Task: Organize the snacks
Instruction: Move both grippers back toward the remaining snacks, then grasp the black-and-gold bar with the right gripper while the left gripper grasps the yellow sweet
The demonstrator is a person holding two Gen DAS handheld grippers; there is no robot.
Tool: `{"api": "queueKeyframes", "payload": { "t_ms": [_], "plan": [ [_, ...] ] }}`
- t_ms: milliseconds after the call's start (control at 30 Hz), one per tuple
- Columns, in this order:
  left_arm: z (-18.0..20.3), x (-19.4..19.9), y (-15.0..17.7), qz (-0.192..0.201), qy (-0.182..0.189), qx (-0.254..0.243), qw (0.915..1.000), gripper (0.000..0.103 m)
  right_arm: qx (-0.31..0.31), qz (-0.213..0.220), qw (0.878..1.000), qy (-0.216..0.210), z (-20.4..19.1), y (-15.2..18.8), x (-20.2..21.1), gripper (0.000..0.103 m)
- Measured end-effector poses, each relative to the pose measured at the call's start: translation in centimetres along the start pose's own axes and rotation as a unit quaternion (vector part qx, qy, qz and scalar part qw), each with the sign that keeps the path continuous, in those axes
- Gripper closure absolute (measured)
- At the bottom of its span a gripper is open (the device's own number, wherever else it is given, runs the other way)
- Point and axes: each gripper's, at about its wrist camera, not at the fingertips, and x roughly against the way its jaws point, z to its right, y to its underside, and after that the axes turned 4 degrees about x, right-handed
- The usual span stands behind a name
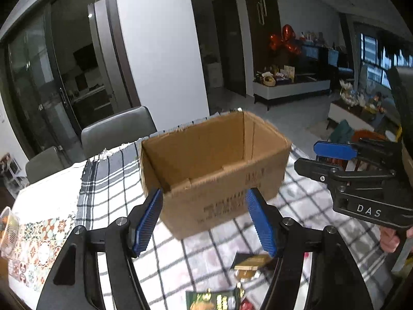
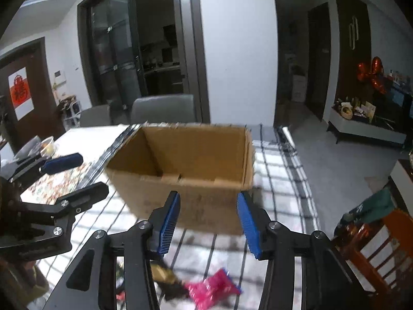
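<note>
Open brown cardboard box [image 1: 216, 170] sits on the black-and-white checked tablecloth [image 1: 113, 180]. Left gripper [image 1: 206, 224] and right gripper [image 2: 207, 226] both hover with fingers apart, nothing between them. Below, 2 snacks: a gold-and-black packet [image 1: 251, 261], a pink wrapper [image 2: 213, 288].

Open empty cardboard box [image 1: 216, 170], upright; blurred, perhaps pink snack packet [image 2: 214, 288] nearby

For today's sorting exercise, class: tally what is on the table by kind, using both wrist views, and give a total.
Cardboard box: 1
Snack packets: at least 3, namely pink packet, gold packet and green packet; a red scrap at the frame edge is unclear
Chequered cloth: 1
Patterned mat: 1
Total: 6
</note>
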Motion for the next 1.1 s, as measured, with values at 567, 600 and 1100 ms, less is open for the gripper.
{"api": "queueKeyframes", "payload": {
  "t_ms": [567, 600, 1100],
  "plan": [
    [0.3, -1.4, 9.1, -0.115, -0.001, 0.027, 0.9930, 0.035, 0.092, -0.202, 0.963, -0.151, -5.0, 6.8, -6.5, 0.056],
    [0.3, -1.8, 9.6, -0.124, 0.001, 0.028, 0.9919, 0.035, 0.097, -0.211, 0.960, -0.159, -5.2, 7.1, -7.0, 0.056],
    [0.3, -5.1, 10.9, -0.159, 0.018, 0.046, 0.9860, 0.035, 0.104, -0.252, 0.946, -0.175, -5.0, 8.2, -11.5, 0.056]
  ]
}}
